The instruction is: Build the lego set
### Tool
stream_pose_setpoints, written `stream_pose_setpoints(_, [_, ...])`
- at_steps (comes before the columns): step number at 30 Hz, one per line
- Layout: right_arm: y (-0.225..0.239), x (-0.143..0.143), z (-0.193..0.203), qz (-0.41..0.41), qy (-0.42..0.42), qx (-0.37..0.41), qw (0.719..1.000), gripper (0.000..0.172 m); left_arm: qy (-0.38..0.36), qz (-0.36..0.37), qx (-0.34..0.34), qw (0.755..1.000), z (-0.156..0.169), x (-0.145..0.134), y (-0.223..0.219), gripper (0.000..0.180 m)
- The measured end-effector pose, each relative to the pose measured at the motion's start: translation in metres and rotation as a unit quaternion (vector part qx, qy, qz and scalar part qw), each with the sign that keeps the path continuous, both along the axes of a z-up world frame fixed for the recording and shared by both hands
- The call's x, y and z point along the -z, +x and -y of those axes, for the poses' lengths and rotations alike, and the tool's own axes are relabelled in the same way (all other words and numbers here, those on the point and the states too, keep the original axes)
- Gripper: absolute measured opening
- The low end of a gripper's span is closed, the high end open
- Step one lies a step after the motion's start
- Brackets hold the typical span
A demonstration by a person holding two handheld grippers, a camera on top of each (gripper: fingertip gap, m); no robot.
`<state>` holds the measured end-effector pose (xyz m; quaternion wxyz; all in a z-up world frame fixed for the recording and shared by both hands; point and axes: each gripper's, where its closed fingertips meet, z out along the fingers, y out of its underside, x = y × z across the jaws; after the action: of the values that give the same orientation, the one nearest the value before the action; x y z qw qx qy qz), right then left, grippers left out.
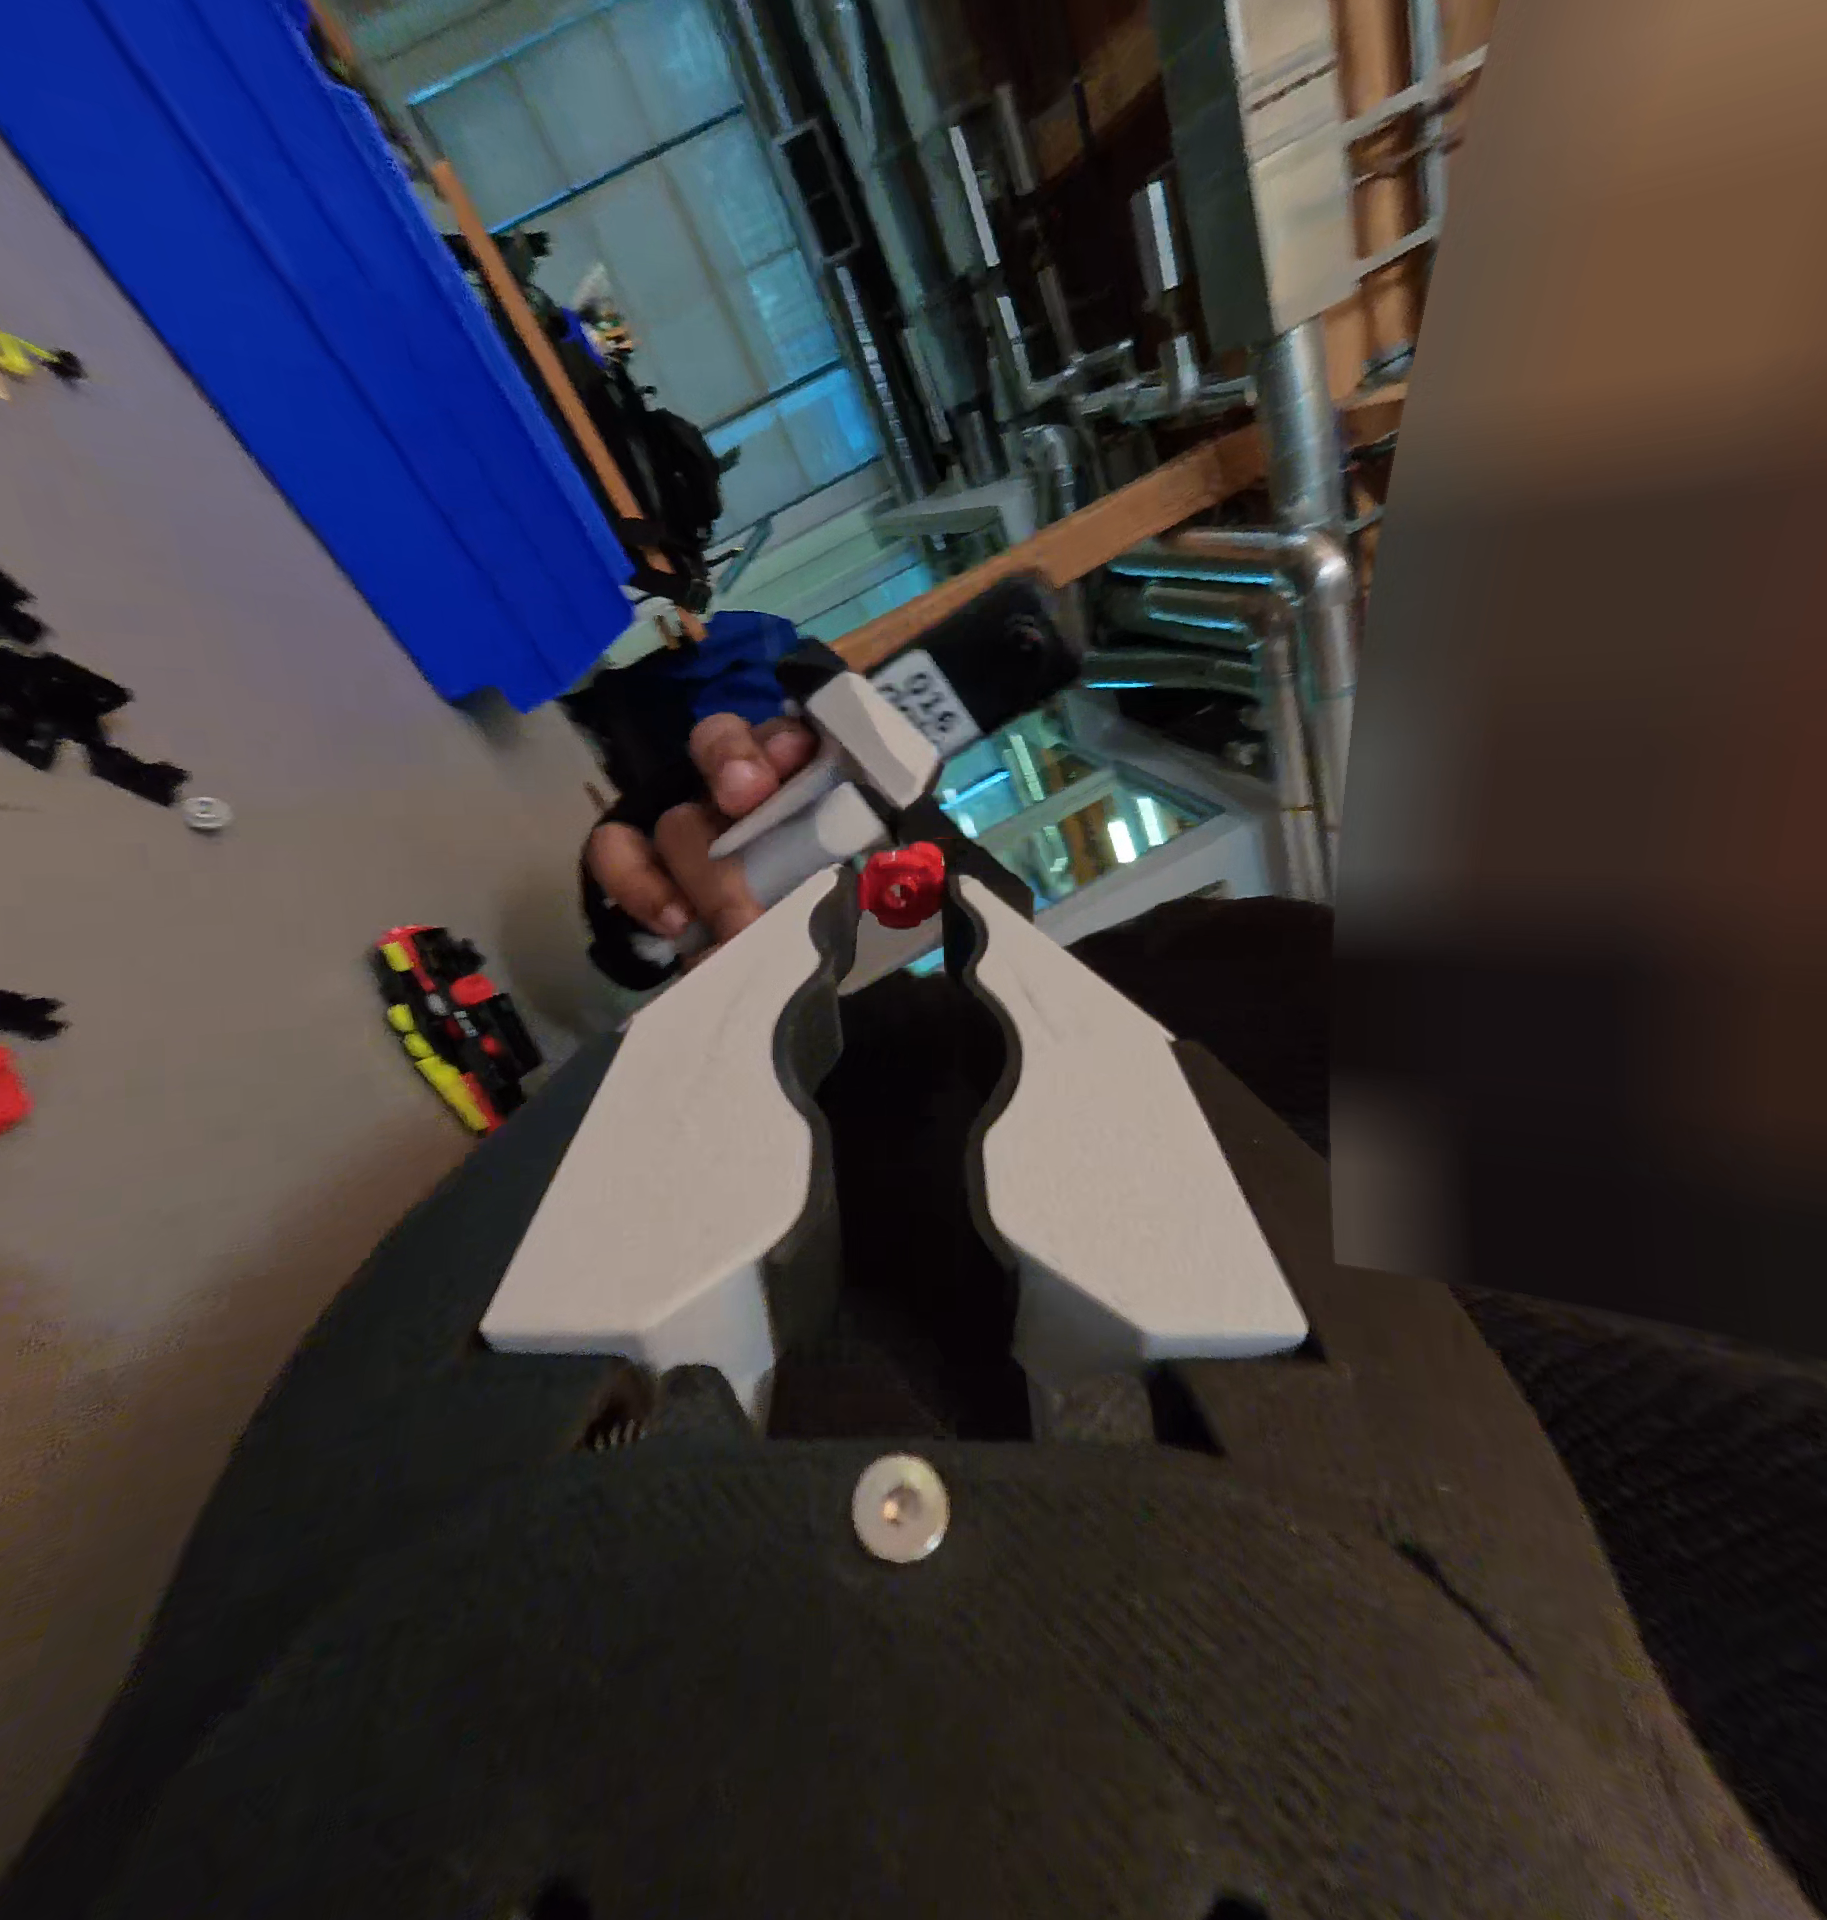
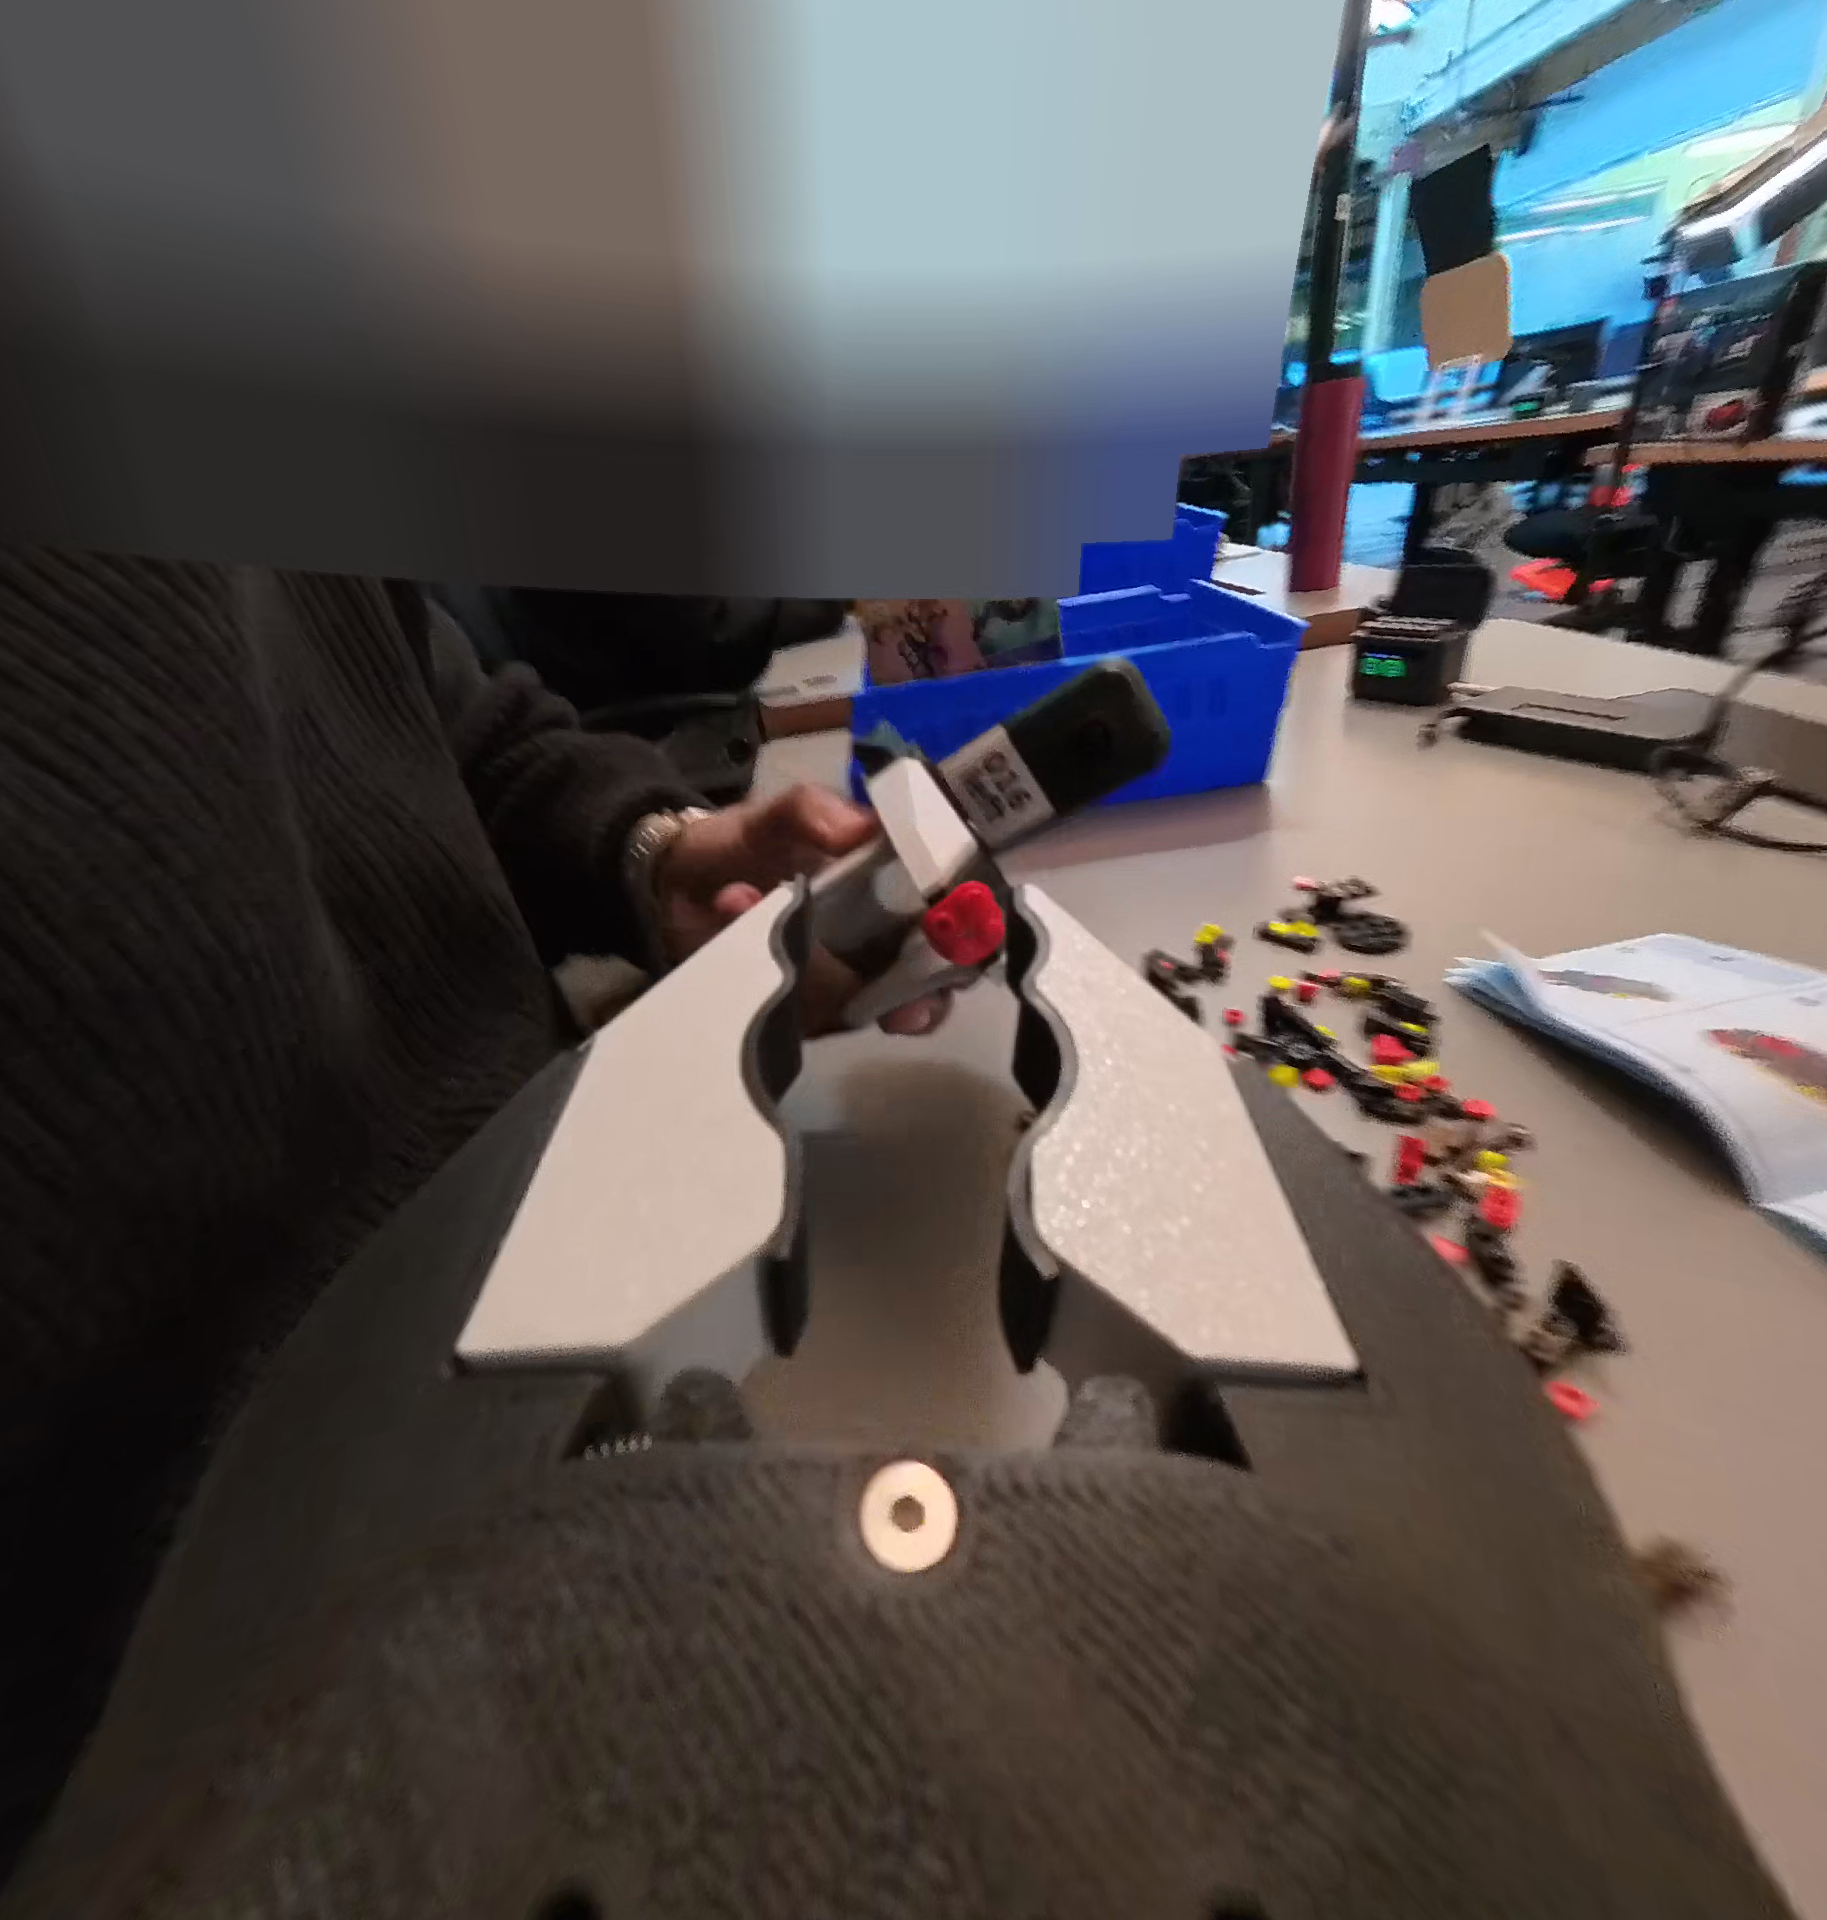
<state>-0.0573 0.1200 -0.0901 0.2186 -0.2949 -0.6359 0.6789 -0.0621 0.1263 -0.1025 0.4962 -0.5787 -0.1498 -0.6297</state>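
glossy plastic red piece (image 1: 901, 885); matt smooth table (image 2: 1511, 862); paper booklet (image 2: 1698, 1049).

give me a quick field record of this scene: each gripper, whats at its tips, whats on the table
left gripper: closed on a small red brick piece at its fingertips
right gripper: jaws apart; the red brick piece sits between its tips, nearer its right finger, not clamped
table: grey
loose bricks: black, red and yellow, scattered right of the grippers
instruction booklet: open, far right
blue bin: behind the grippers
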Motion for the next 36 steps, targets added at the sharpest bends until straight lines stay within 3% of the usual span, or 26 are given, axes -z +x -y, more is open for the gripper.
stream_pose_setpoints(3, [-0.004,0.011,-0.007,-0.011,0.073,0.047,0.996,0.035,-0.018,-0.084,-0.051,0.995,-0.004,0.01,-0.009,0.014])
stream_pose_setpoints(6, [-0.016,0.01,-0.017,0.037,0.004,0.095,0.995,0.058,-0.018,-0.205,-0.12,0.971,-0.005,0.012,-0.026,0.014])
stream_pose_setpoints(7, [-0.017,0.007,-0.018,0.063,-0.035,0.094,0.993,0.053,-0.013,-0.246,-0.136,0.96,-0.004,0.012,-0.029,0.013])
stream_pose_setpoints(9, [-0.012,0.002,-0.016,0.095,-0.083,0.059,0.99,0.0,-0.001,-0.314,-0.158,0.936,-0.003,0.009,-0.033,0.014])
stream_pose_setpoints(12, [-0.02,0.012,-0.037,0.101,-0.058,0.123,0.986,0.0,0.011,-0.375,-0.163,0.913,-0.001,0.008,-0.033,0.014])
stream_pose_setpoints(14, [-0.021,0.017,-0.046,0.087,-0.009,0.15,0.985,0.014,0.012,-0.392,-0.153,0.907,-0.001,0.01,-0.029,0.014])
stream_pose_setpoints(18, [-0.016,0.014,-0.039,0.065,0.015,0.142,0.988,0.014,0.036,-0.375,-0.127,0.917,0.0,0.004,-0.012,0.014])
stream_pose_setpoints(19, [-0.014,0.017,-0.033,0.061,0.036,0.129,0.989,0.0,0.038,-0.374,-0.122,0.918,0.0,0.004,-0.008,0.014])
stream_pose_setpoints(22, [-0.017,0.025,-0.037,0.036,0.122,0.165,0.978,0.001,0.035,-0.387,-0.114,0.914,-0.003,0.009,-0.002,0.014])
stream_pose_setpoints(25, [-0.019,0.01,-0.06,-0.029,0.164,0.246,0.955,0.025,0.032,-0.399,-0.122,0.908,-0.004,0.01,-0.008,0.014])
stream_pose_setpoints(26, [-0.018,0.0,-0.074,-0.057,0.164,0.286,0.943,0.032,0.031,-0.41,-0.133,0.902,-0.003,0.008,-0.016,0.014])
stream_pose_setpoints(29, [-0.004,-0.021,-0.111,-0.105,0.147,0.346,0.921,0.03,0.017,-0.448,-0.201,0.871,0.004,0.001,-0.057,0.013])
stream_pose_setpoints(33, [0.004,-0.025,-0.115,-0.079,0.047,0.302,0.949,0.003,-0.004,-0.428,-0.214,0.878,0.005,0.006,-0.072,0.013])
stream_pose_setpoints(36, [-0.003,-0.006,-0.097,-0.023,0.028,0.255,0.966,0.0,-0.013,-0.435,-0.165,0.885,-0.002,0.02,-0.051,0.014])
